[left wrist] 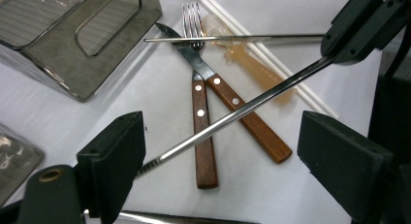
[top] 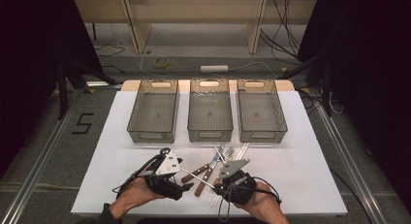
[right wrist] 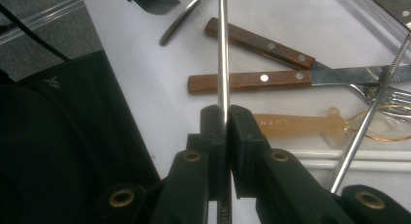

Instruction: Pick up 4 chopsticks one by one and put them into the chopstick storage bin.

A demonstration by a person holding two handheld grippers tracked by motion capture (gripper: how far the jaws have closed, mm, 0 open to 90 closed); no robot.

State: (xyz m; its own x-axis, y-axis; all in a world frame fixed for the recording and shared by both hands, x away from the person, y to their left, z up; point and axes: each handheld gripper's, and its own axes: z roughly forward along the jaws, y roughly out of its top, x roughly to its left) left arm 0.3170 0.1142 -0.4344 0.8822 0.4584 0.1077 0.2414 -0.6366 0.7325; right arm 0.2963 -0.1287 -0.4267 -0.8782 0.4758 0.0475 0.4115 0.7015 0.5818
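My right gripper (right wrist: 226, 112) is shut on a metal chopstick (right wrist: 223, 59) that juts straight out from its tips. In the left gripper view this chopstick (left wrist: 232, 115) slants from the right gripper (left wrist: 358, 25) down between my left gripper's (left wrist: 223, 127) open jaws, its ridged end by the left jaw. Under it on the white table lie a wood-handled knife (left wrist: 242, 115) and fork (left wrist: 201, 122), a second metal chopstick (left wrist: 232, 38), an amber translucent spoon (left wrist: 247, 59) and white sticks (left wrist: 286, 76). From above, the left gripper (top: 181, 181) and right gripper (top: 219, 186) face each other near the front edge.
Three grey see-through bins stand in a row at the back of the table: left (top: 153, 132), middle (top: 210, 133), right (top: 261, 133). A corner of one bin (left wrist: 72, 83) is close to the cutlery. The white tabletop (top: 300, 170) has bare room to the right.
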